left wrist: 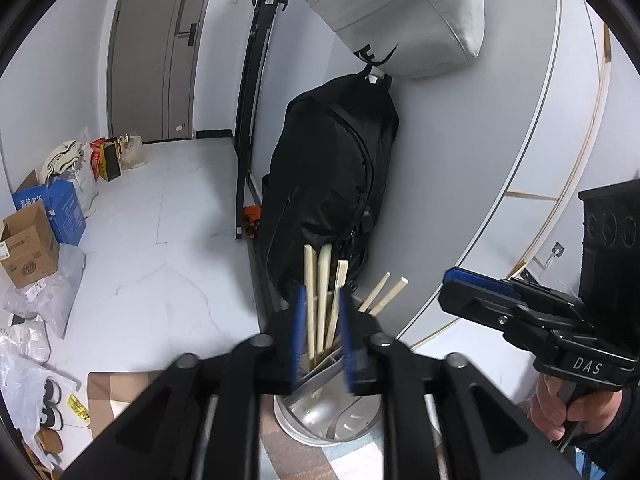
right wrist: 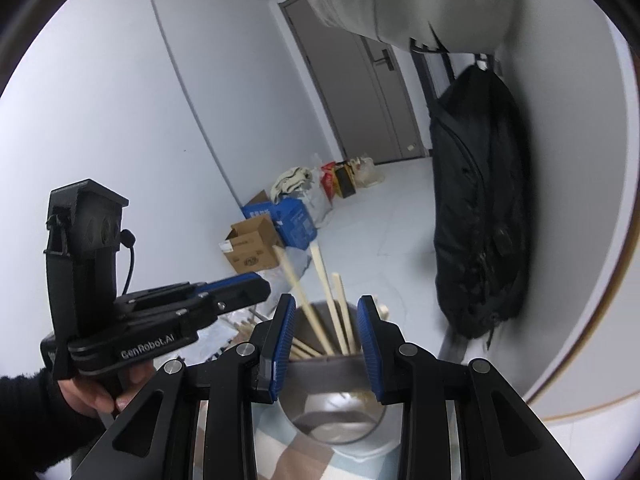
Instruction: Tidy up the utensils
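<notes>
Both grippers, left [left wrist: 323,336] and right [right wrist: 326,344], parted, gripping nothing, above pale wooden chopsticks [left wrist: 320,300] standing in round steel holder [right wrist: 340,420]. Likely just released; next, withdraw clear.

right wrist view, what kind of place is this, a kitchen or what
Probably a home entryway, not a kitchen: a grey door with a handle lock, a black backpack hanging on the white wall, and cardboard boxes and bags on the pale tiled floor.

Black backpack [left wrist: 332,184] hanging, grey door [left wrist: 160,48], cardboard box [left wrist: 30,244], blue box [left wrist: 60,206]
</notes>
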Demonstrator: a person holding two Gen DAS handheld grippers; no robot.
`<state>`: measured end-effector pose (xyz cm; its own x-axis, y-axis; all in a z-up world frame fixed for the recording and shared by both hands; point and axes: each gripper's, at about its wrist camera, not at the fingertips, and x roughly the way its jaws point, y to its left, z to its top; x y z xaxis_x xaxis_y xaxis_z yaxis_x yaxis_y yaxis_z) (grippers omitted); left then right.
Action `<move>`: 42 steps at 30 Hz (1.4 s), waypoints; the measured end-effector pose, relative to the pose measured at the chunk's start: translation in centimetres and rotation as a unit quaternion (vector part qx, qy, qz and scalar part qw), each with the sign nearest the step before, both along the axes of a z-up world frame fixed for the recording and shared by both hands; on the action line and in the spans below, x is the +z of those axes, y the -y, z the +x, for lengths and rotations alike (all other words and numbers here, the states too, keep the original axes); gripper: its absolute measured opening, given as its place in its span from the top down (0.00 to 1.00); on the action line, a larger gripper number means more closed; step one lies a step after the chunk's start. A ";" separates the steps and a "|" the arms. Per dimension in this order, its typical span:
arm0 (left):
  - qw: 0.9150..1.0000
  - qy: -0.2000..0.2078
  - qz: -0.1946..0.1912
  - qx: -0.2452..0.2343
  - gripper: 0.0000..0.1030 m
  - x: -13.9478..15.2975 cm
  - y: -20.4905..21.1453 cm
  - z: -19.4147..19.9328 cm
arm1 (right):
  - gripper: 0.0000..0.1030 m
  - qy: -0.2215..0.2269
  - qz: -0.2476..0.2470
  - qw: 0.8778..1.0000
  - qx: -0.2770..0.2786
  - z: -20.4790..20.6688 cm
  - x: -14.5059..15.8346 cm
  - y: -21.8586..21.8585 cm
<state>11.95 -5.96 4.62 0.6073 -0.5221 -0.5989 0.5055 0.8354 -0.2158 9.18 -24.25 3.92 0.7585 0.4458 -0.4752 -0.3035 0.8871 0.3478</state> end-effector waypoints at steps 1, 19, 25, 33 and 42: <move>1.000 0.003 0.002 0.002 0.77 0.1 -0.1 -0.1 | 0.69 0.000 0.002 1.000 -0.002 -0.3 0.0 0.1; 0.986 0.080 0.007 0.143 0.30 2.1 -2.4 -7.0 | 0.19 0.076 -0.002 0.996 -0.043 -8.5 1.3 -1.3; 0.979 0.113 0.009 0.171 0.17 2.3 -2.8 -10.2 | 0.05 0.110 -0.016 0.993 -0.050 -11.9 1.0 -2.1; 0.972 0.145 0.019 0.185 0.04 1.6 -3.0 -13.4 | 0.00 0.153 -0.030 0.986 -0.057 -15.4 -0.3 -3.0; 0.968 0.141 0.014 0.206 0.03 -1.1 -4.2 -14.3 | 0.00 0.163 -0.037 0.984 -0.059 -17.5 -2.3 -3.4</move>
<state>-2.35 -1.75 3.53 0.9017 -0.1863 -0.3901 0.1633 0.9823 -0.0919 -8.30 -20.84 1.65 0.9205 0.3188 -0.2259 -0.2816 0.9422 0.1818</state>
